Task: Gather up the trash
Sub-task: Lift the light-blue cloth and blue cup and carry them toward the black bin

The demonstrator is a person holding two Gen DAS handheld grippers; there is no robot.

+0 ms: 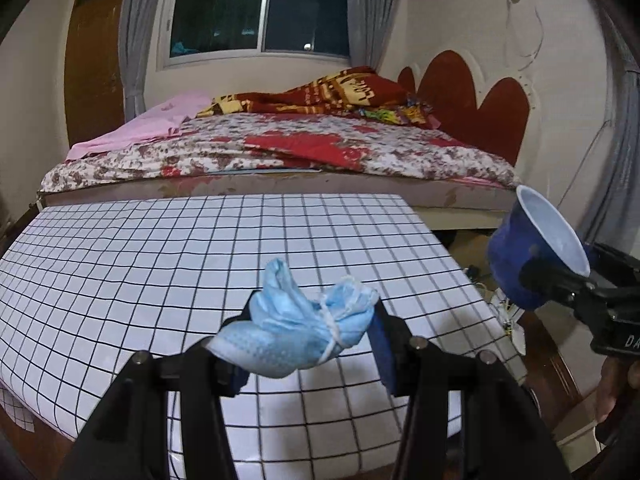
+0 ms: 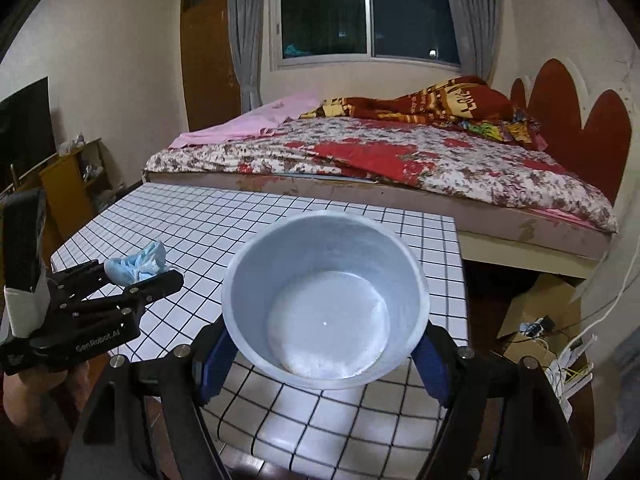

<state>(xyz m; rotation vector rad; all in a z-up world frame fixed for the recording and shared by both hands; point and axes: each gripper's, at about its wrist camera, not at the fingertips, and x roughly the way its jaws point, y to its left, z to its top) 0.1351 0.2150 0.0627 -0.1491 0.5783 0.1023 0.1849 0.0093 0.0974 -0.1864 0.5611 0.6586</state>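
Above table: both grippers tilted downward.
Left gripper: clamps crumpled mask.
Right gripper: grips cup, mouth toward camera.

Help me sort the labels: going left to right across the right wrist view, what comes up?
Left gripper with the crumpled blue mask → blue cup in the right gripper → cardboard box on the floor.
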